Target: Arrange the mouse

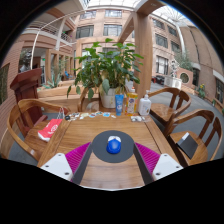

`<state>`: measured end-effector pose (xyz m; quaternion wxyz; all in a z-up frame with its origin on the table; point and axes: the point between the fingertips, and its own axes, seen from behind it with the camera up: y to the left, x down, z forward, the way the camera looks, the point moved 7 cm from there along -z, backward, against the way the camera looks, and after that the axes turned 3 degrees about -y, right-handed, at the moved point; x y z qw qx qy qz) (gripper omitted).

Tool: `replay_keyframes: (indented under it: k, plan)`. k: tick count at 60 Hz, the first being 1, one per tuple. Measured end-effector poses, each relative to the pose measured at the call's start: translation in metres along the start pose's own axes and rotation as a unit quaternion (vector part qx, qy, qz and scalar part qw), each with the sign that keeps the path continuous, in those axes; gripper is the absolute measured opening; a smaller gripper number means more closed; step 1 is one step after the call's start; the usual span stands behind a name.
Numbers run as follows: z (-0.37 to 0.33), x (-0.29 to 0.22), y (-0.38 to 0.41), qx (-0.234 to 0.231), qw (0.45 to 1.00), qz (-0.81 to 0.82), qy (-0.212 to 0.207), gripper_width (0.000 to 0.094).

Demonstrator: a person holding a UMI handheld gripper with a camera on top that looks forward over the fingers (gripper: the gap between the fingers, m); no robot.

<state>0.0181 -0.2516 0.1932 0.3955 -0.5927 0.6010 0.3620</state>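
A blue mouse (114, 146) sits on a round dark grey mouse pad (113, 150) on the wooden table (95, 130). My gripper (112, 160) is open, with one magenta pad (75, 155) to the left of the mouse pad and the other fingertip pad (149, 156) to the right. The mouse stands between the fingers with a wide gap on each side, resting on the pad.
A large potted plant (108, 68) stands beyond the table. A blue bottle (120, 103), a clear bottle (145, 106) and small items sit at the table's far edge. A red object (49, 129) lies left. Wooden chairs (25, 125) flank the table; a dark tablet (187, 147) lies right.
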Motion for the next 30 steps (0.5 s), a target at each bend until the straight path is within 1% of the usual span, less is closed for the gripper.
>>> replay_keyframes:
  k: [15, 20, 30]
  plan:
    - [-0.054, 0.01, 0.014, -0.006, 1.0, -0.016, 0.0, 0.0853]
    - [-0.062, 0.016, 0.015, -0.015, 1.0, -0.013, 0.008, 0.0856]
    - [-0.064, 0.015, 0.014, -0.009, 1.0, -0.018, 0.003, 0.0855]
